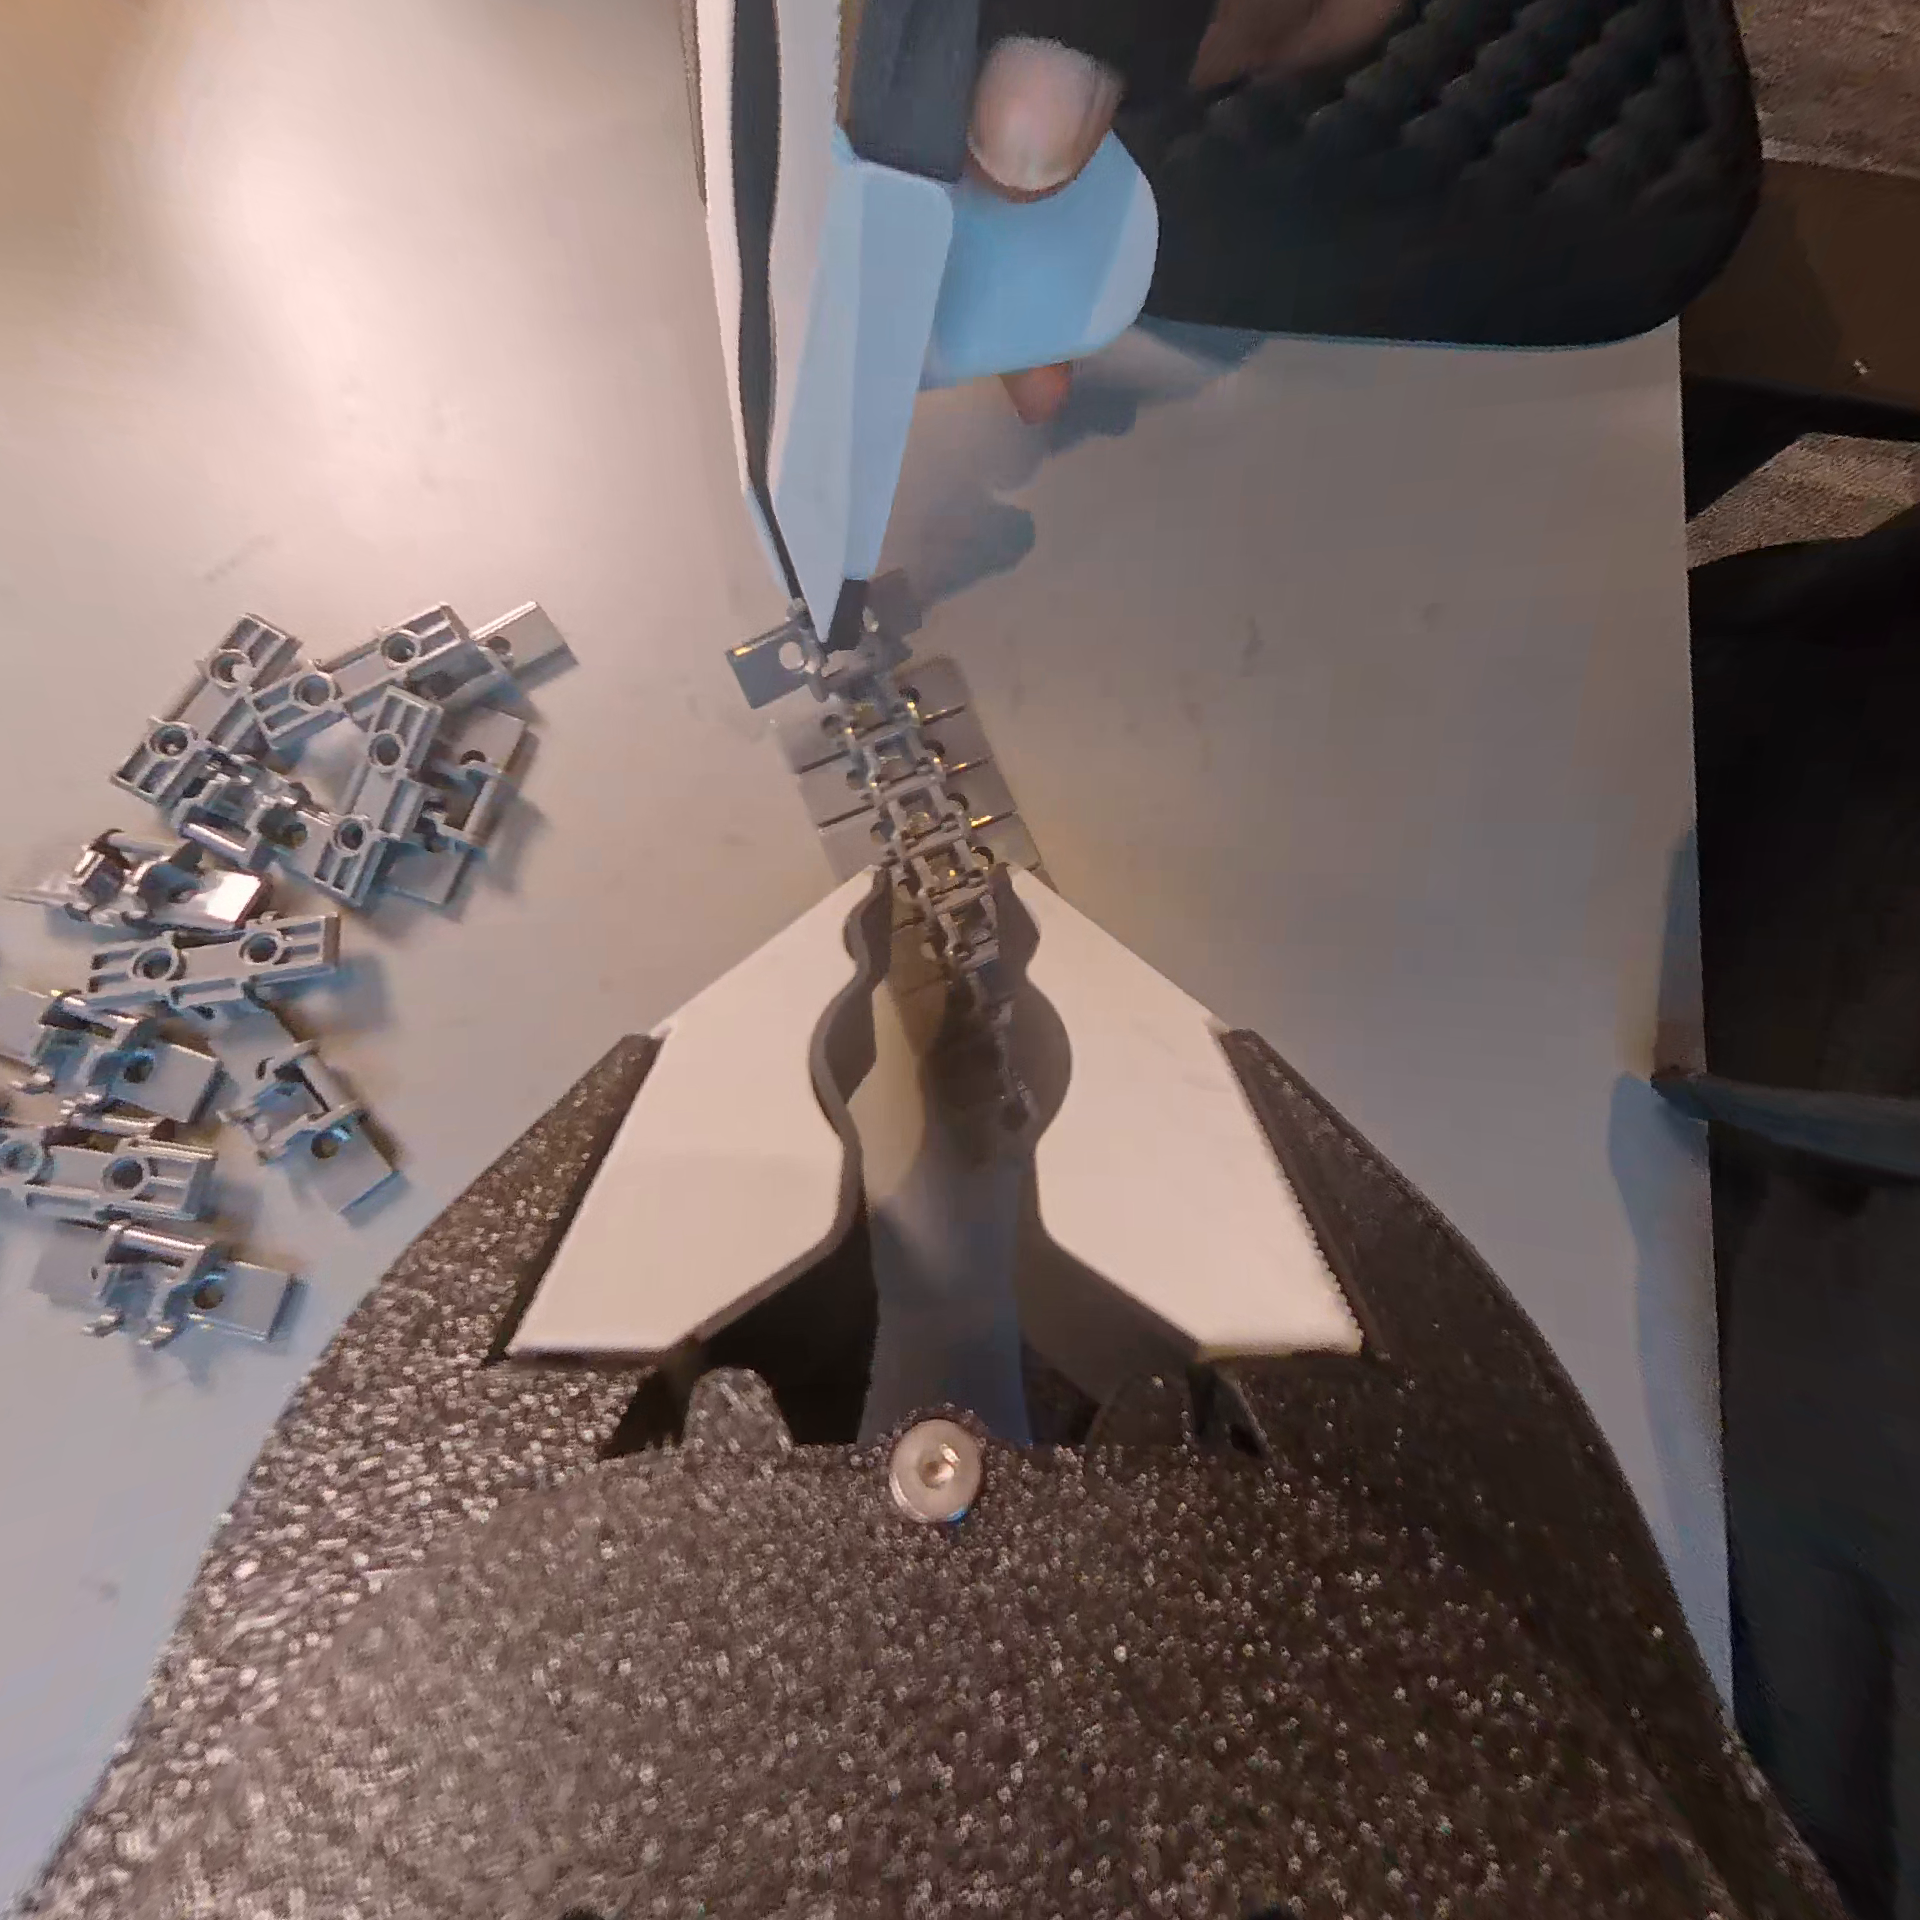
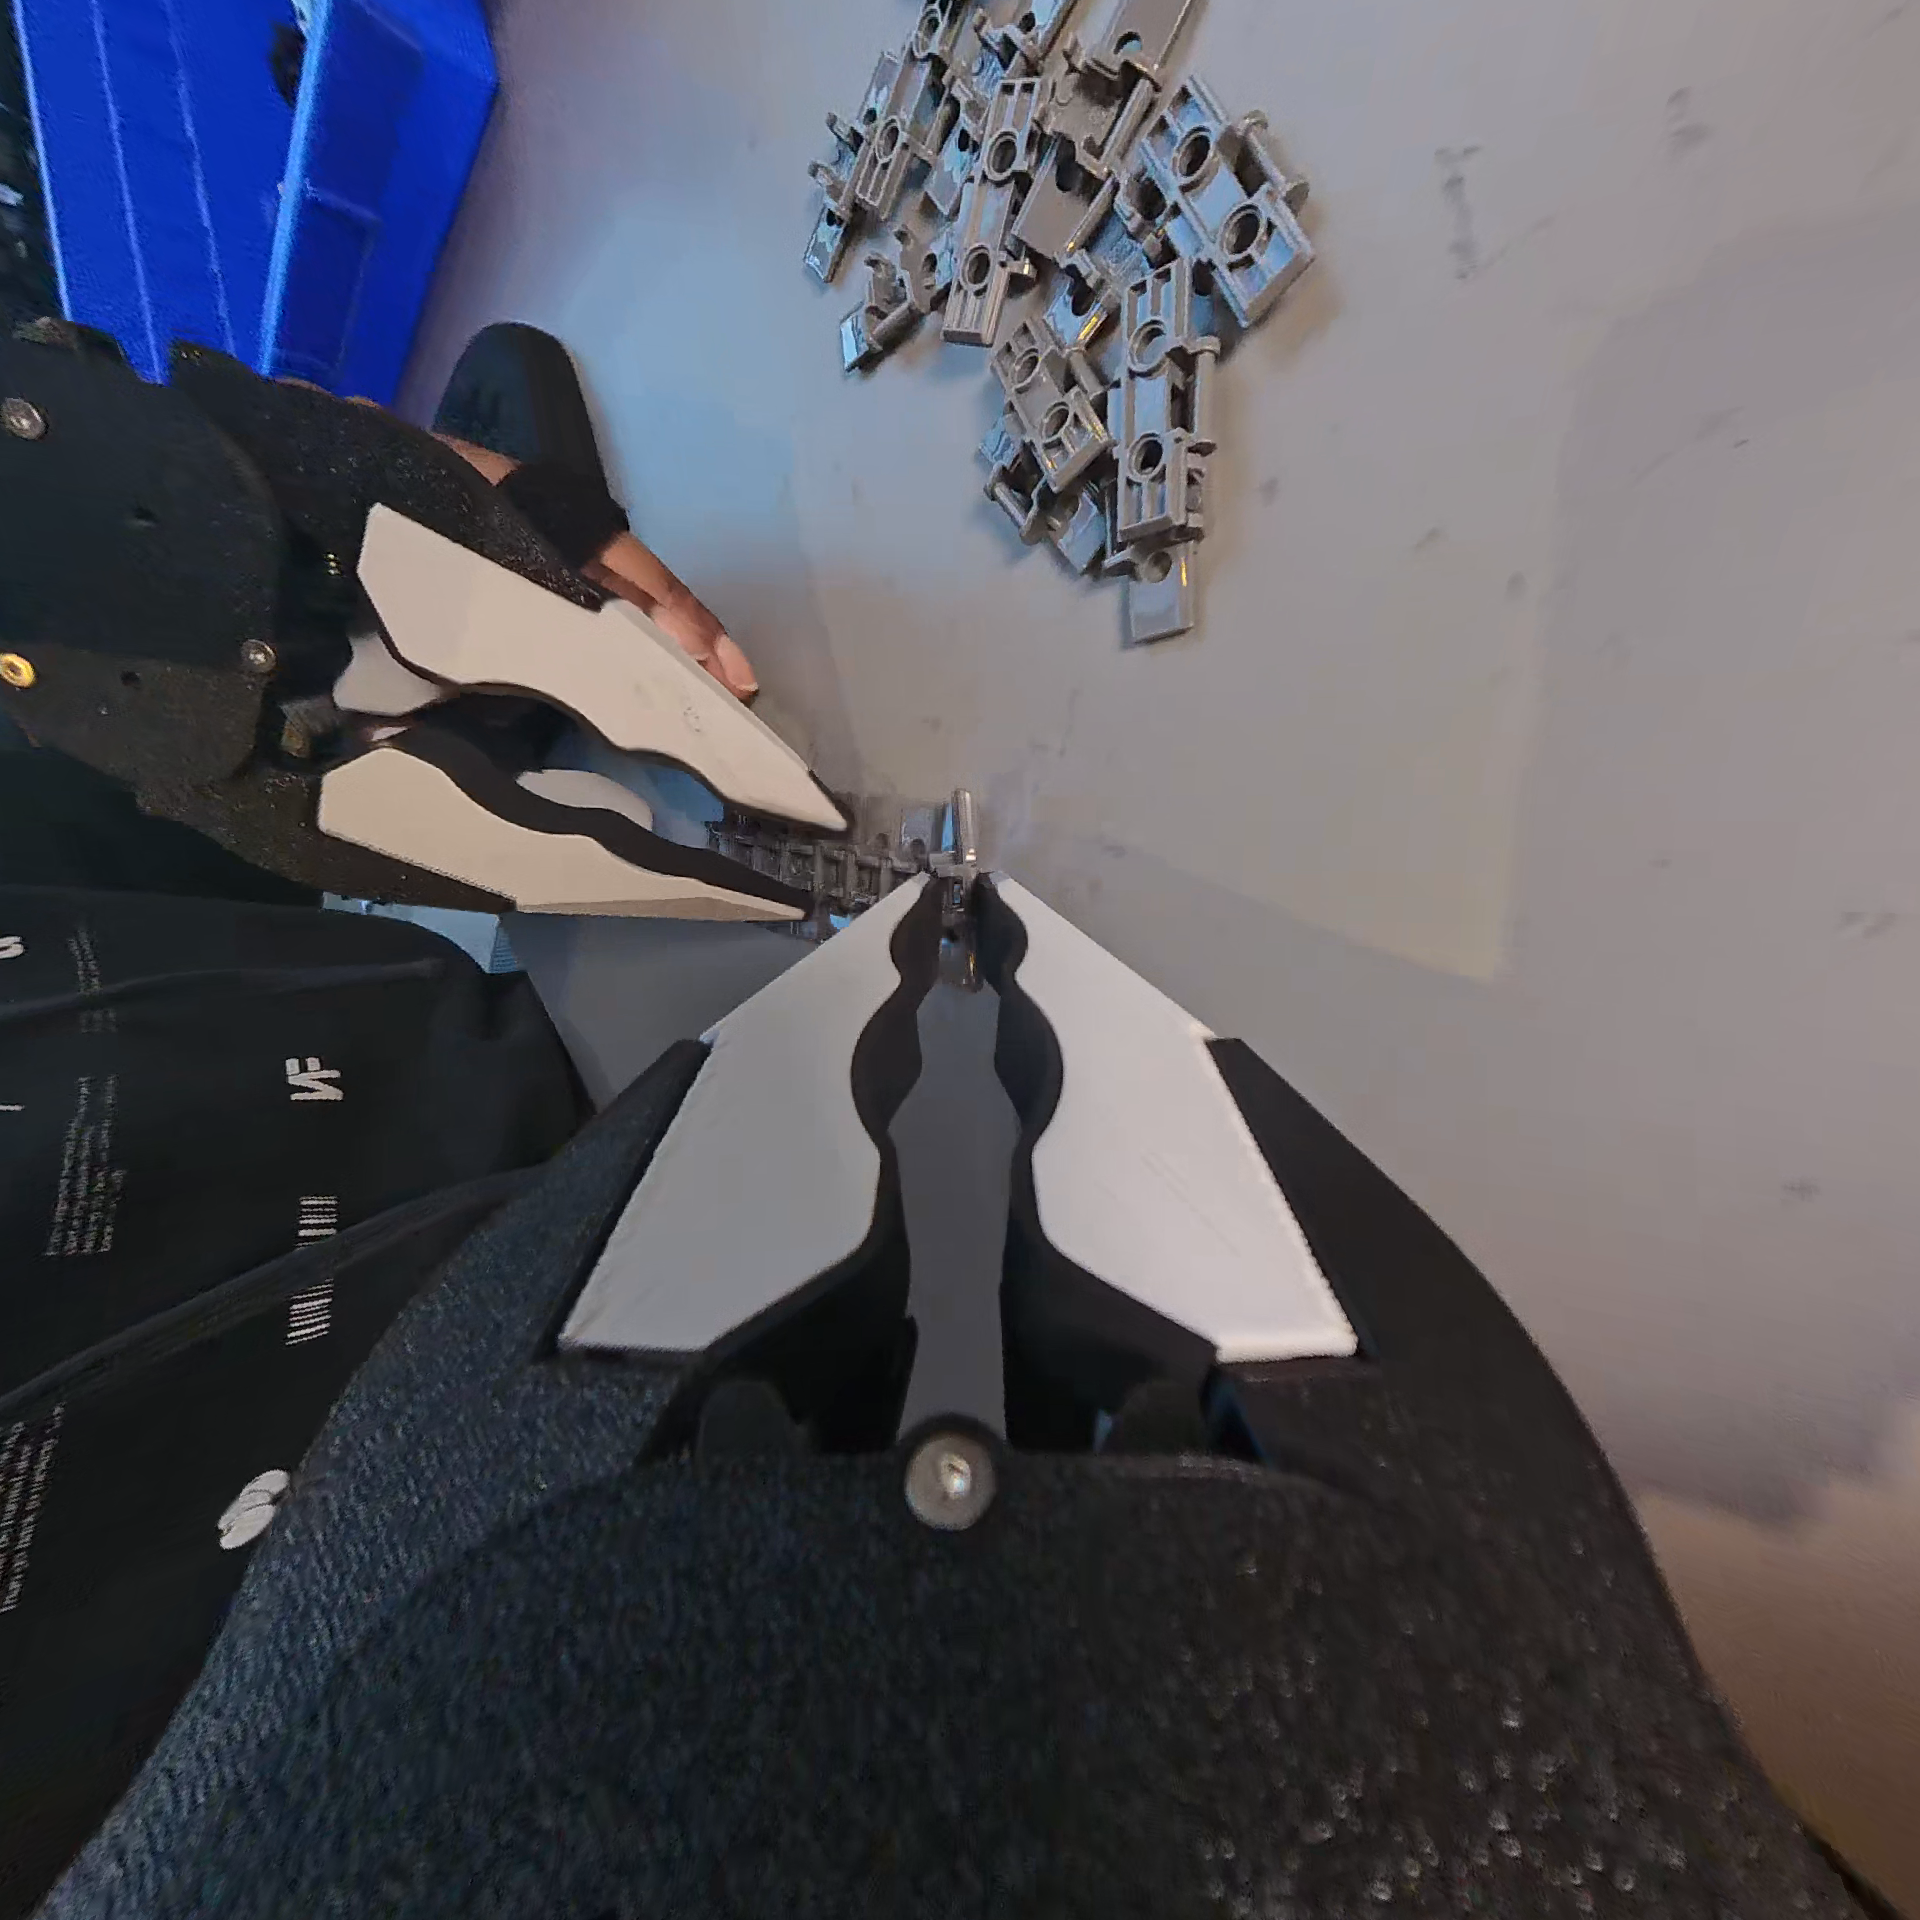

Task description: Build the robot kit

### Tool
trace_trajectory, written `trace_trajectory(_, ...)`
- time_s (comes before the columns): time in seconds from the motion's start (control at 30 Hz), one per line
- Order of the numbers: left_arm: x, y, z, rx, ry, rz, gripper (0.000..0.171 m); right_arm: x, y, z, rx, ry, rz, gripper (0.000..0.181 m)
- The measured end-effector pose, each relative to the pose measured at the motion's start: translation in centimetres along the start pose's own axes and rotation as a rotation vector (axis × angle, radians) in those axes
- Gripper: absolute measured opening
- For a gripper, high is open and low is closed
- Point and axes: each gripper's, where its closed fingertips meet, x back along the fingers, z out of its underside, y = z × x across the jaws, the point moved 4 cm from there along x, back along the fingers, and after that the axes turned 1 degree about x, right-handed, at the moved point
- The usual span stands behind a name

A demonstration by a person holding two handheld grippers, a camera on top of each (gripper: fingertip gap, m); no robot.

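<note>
Clamped between the tips of the left gripper (image 1: 940, 894) is a short grey chain of links (image 1: 904, 790) lying on the pale table (image 1: 1351, 727). At its far end the right gripper (image 2: 951, 883) pinches a single link (image 2: 956, 831) against it. Well apart sits a pile of loose links (image 1: 260, 883).

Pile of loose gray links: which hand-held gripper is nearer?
Left. The left hand-held gripper is shut on the chain beside the pile; the right hand-held gripper grips the chain's end link, slightly farther off.

Glossy grey plastic links (image 1: 260, 914), matt tabletop (image 1: 1299, 675)
</note>
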Motion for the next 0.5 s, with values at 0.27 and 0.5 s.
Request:
trace_trajectory(0.27, -0.46, -0.45, -0.33, 0.064, -0.019, -0.044, 0.014, 0.36, -0.36, 0.41, -0.036, -0.054, 0.058, 0.006)
trace_trajectory(0.5, -0.55, -0.59, -0.35, 0.072, -0.027, -0.051, 0.014, 0.29, -0.22, 0.34, 0.039, -0.003, 0.143, 0.006)
